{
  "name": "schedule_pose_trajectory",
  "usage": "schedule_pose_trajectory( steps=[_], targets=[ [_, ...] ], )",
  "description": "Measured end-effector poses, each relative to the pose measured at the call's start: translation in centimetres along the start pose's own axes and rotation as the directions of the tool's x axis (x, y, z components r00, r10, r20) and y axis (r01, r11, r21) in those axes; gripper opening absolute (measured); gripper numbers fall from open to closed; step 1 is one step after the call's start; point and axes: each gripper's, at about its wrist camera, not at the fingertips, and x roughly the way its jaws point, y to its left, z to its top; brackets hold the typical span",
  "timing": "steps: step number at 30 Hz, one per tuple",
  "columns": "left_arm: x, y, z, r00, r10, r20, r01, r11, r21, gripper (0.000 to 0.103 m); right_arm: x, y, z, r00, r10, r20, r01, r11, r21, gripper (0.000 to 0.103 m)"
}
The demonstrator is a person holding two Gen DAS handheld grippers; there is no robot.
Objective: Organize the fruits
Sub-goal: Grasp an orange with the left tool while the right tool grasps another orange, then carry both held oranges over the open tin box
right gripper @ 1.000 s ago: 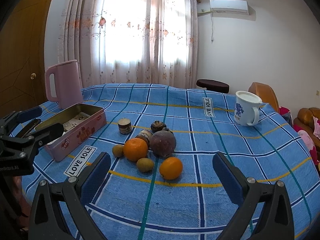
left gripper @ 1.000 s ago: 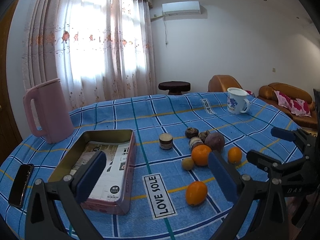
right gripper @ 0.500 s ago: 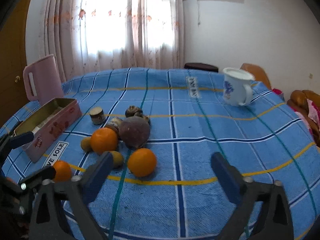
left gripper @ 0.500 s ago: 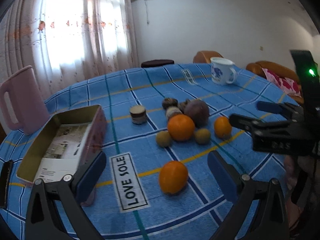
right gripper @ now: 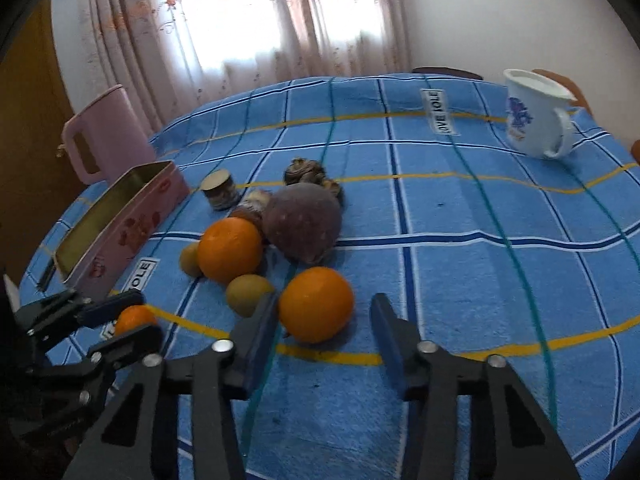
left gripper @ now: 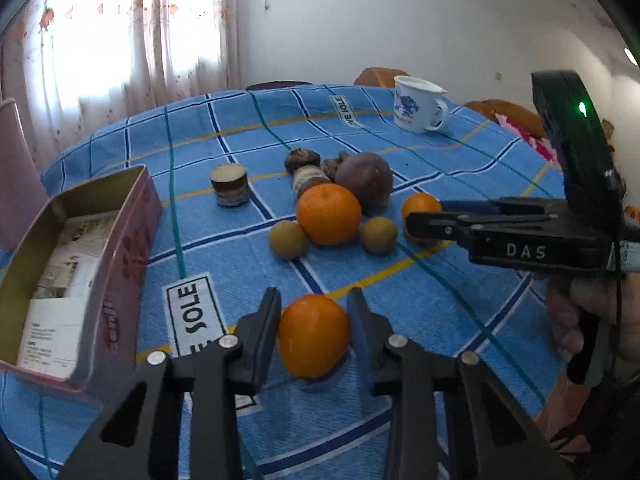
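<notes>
Since a second earlier, both had dropped toward the desk [left gripper: 460,312], jaws just closing: the left hand-held gripper [left gripper: 314,320] pinched the near orange [left gripper: 312,336]; the right hand-held gripper [right gripper: 326,322] flanked another orange [right gripper: 316,304], one pad still clear.

Both the left gripper [left gripper: 314,312] and right gripper [right gripper: 324,316] tilt downward, fingers just closing in.

The fruit cluster [left gripper: 332,208] crowds the middle of the tabletop [right gripper: 460,280], its pieces touching or just beside one another, with little room between them. The pink tin [left gripper: 120,248] walls off the left side. Bare cloth lies open to the right of the cluster up to the white mug [right gripper: 532,120], and along the near edge.
</notes>
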Motion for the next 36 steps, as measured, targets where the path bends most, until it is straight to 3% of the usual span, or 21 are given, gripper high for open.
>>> schedule_pose_trajectory(
  steps=[5, 12, 20, 36],
  targets=[
    [-0.5, 0.2, 0.1, 0.999, -0.022, 0.027, 0.022, 1.000, -0.014, 0.035, -0.4, 0.0, -0.2, 0.999, 0.039, 0.019, -0.039, 0.999, 0.005, 0.039],
    [-1.8, 0.6, 0.3, 0.994, 0.024, 0.109, -0.022, 0.999, -0.026, 0.035, -1.5, 0.5, -0.2, 0.996, 0.034, 0.087, -0.032, 0.999, -0.026, 0.039],
    [-3.7, 0.7, 0.7, 0.975, 0.086, 0.204, -0.085, 0.996, -0.013, 0.035, -2.8, 1.9, -0.4, 0.987, 0.012, 0.161, 0.003, 0.995, -0.096, 0.039],
    [-6.1, 4.0, 1.5, 0.940, 0.202, 0.276, -0.188, 0.979, -0.074, 0.035, -3.1, 6.2, 0.7, 0.972, 0.075, 0.221, -0.029, 0.978, -0.205, 0.039]
  ],
)
